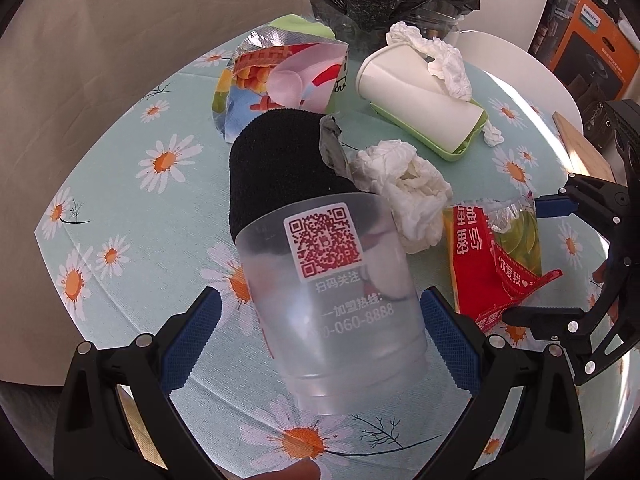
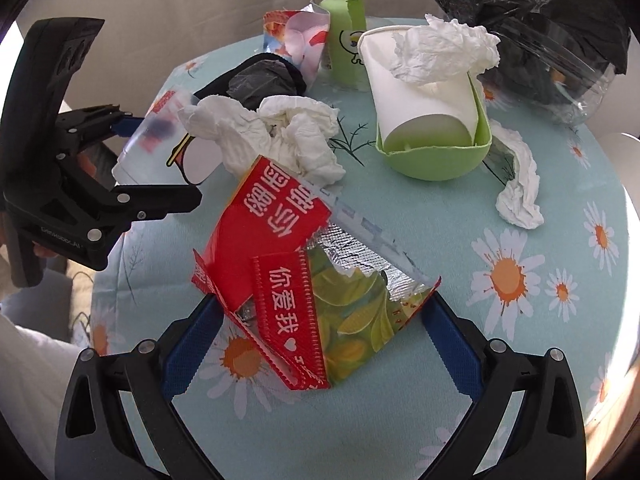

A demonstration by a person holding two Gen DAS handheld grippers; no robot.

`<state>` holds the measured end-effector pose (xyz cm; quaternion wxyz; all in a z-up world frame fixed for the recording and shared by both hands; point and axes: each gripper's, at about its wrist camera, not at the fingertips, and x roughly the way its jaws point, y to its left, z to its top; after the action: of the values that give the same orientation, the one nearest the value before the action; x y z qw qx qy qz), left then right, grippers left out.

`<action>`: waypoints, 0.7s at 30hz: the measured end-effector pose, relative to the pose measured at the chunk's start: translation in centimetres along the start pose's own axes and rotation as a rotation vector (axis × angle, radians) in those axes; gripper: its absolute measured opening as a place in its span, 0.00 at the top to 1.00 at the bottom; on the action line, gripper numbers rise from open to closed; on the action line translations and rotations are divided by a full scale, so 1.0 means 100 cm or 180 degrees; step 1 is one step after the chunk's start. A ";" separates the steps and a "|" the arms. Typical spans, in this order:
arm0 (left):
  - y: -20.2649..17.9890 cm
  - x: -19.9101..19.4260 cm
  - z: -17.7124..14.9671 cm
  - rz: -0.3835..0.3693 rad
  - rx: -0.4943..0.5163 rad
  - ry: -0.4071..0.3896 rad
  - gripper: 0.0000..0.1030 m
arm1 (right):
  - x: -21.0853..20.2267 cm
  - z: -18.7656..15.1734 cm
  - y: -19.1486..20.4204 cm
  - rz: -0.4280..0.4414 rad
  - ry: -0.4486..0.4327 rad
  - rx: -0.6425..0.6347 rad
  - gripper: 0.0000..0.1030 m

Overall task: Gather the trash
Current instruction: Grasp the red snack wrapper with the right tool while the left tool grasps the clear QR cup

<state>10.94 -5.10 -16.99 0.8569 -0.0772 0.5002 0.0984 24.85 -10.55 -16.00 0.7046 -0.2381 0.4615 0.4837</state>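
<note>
Left gripper point(image 1: 320, 320): fingers spread either side of clear plastic cup point(image 1: 332, 304), lying tilted on desk point(image 1: 120, 184), no firm contact seen. Advisable to close low on cup wall, then lift clear of black cloth point(image 1: 280, 160) touching its mouth. Crumpled tissue point(image 1: 404, 192) just beside. Right gripper point(image 2: 324, 344): fingers apart, straddling red snack wrapper point(image 2: 280, 280). Black bin bag point(image 2: 532, 12) at far edge; paper cup point(image 2: 424, 92) between.

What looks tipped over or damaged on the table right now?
The white paper cup lies on its side in a cracked green tray, tissue stuffed in its mouth. The red snack bag is torn open.
</note>
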 end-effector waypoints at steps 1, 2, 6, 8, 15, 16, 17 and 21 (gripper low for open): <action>0.000 0.001 0.000 0.0036 -0.0004 0.0002 0.06 | 0.001 0.002 0.002 -0.0010 -0.0023 -0.0076 0.12; 0.001 0.002 0.000 0.0057 -0.0027 -0.0010 0.08 | 0.000 0.004 0.004 -0.0028 -0.0080 -0.0147 0.16; 0.005 0.006 0.000 -0.0114 -0.0072 0.0074 0.21 | -0.005 0.006 0.013 -0.0055 -0.0240 -0.0301 0.34; 0.006 0.006 -0.001 -0.0133 -0.0016 0.0109 0.31 | -0.007 0.009 0.015 0.0006 -0.0280 -0.0320 0.47; 0.000 0.002 -0.003 -0.0207 0.0239 0.0197 0.38 | 0.000 0.022 0.021 0.0075 -0.0190 -0.0332 0.79; 0.000 0.001 -0.003 -0.0210 0.0271 0.0201 0.38 | 0.000 0.022 0.024 0.0050 -0.0176 -0.0351 0.79; 0.001 -0.003 -0.004 -0.0195 0.0301 0.0193 0.39 | 0.000 0.022 0.024 0.0043 -0.0165 -0.0339 0.81; 0.004 -0.015 -0.004 -0.0228 0.0391 0.0184 0.39 | -0.013 0.018 0.022 0.0058 -0.0153 -0.0187 0.87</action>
<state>9.73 -4.94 -15.89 0.8482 -0.0451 0.5266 0.0345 23.49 -8.86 -13.77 0.7037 -0.2427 0.4321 0.5090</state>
